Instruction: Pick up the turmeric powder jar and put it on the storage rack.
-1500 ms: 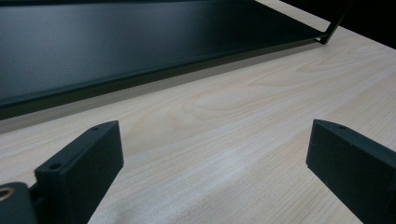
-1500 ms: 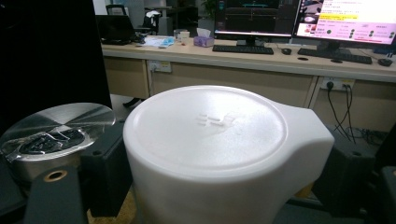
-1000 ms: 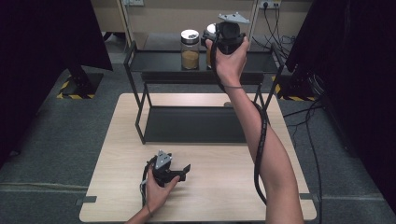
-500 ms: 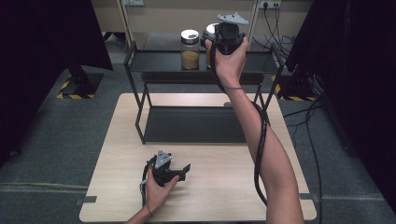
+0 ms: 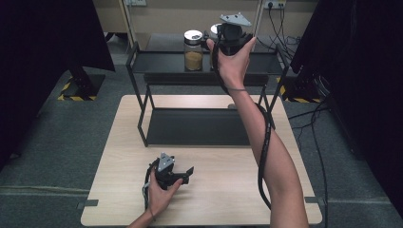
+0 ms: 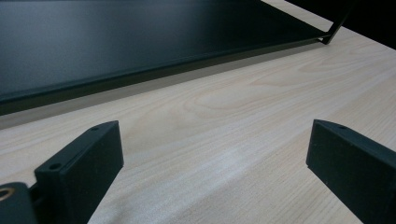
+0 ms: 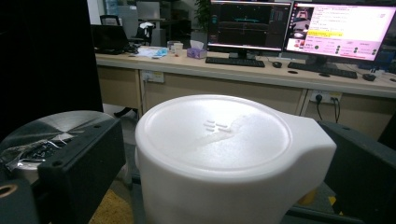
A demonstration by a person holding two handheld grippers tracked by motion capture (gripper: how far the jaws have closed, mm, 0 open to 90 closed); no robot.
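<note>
White-lidded container (image 7: pixel 219 154) sits between the right gripper's jaws on the rack's top shelf.

Nearest the person, the left gripper (image 5: pixel 183 176) rests low on the wooden table (image 5: pixel 228 190), jaws spread wide and empty, facing the black rack (image 5: pixel 199 126). Farther off, the right gripper (image 7: pixel 224 186) reaches the top shelf, a jaw on either side of the container; whether they grip it, I cannot tell. The lid is smooth, round, matt white, faintly embossed at centre. Just beside it stands a glass jar (image 5: pixel 193 51) with a silver lid and tan contents. A careless lift or sideways swing could likely knock that jar, or the smooth lid could slip from a loose hold.
</note>
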